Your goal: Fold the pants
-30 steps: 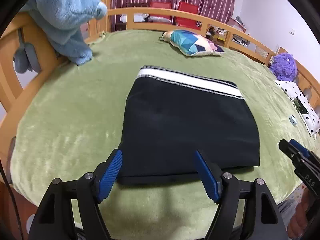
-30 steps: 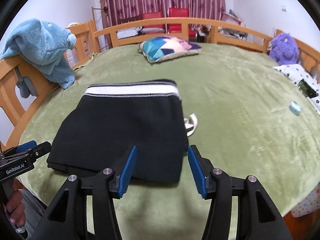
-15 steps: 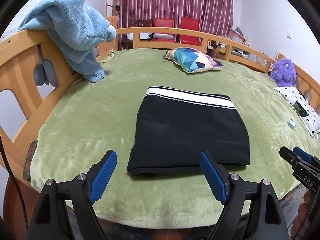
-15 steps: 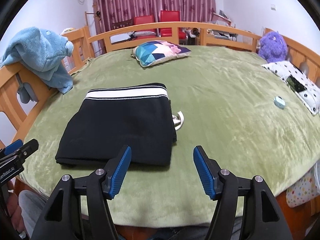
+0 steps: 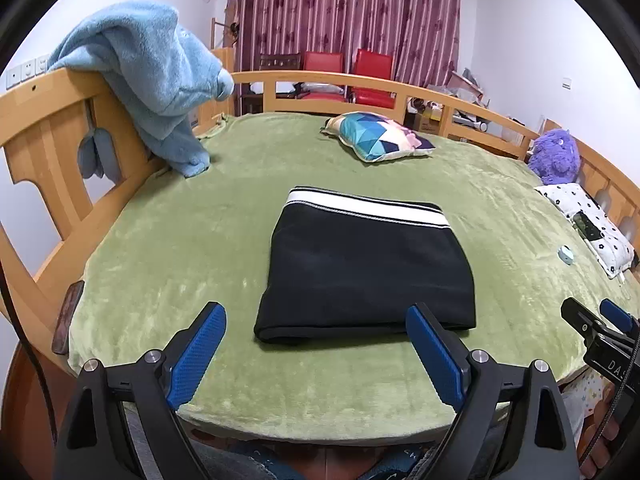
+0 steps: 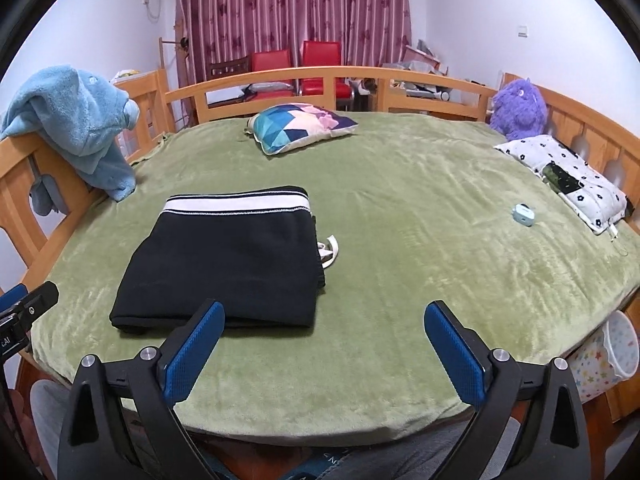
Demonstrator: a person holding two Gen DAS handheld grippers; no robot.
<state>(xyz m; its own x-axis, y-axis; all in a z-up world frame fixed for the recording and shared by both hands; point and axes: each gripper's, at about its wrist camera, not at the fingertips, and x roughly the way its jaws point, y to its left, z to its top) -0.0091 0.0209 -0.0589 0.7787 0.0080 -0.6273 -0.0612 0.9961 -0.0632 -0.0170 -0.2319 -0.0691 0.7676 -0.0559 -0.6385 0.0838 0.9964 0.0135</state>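
The black pants (image 5: 368,268) lie folded into a flat rectangle on the green bed cover (image 5: 160,264), white-striped waistband on the far side. From the right wrist view the pants (image 6: 228,260) show a white drawstring (image 6: 330,250) poking out at their right edge. My left gripper (image 5: 316,326) hovers above the bed's near edge, back from the fold, its jaws opening with nothing between them. My right gripper (image 6: 324,320) hangs over the cover to the right of the pants, its jaws also opening and empty.
A blue plush blanket (image 5: 152,76) hangs over the wooden bed rail (image 5: 44,120) at left. A patterned cushion (image 5: 380,136), a purple plush toy (image 5: 556,156), a spotted pillow (image 6: 568,176) and a small light-blue case (image 6: 523,213) lie on the bed.
Both grippers pulled back and up from the pants' near edge and opened wider. The folded pants stay where they lay.
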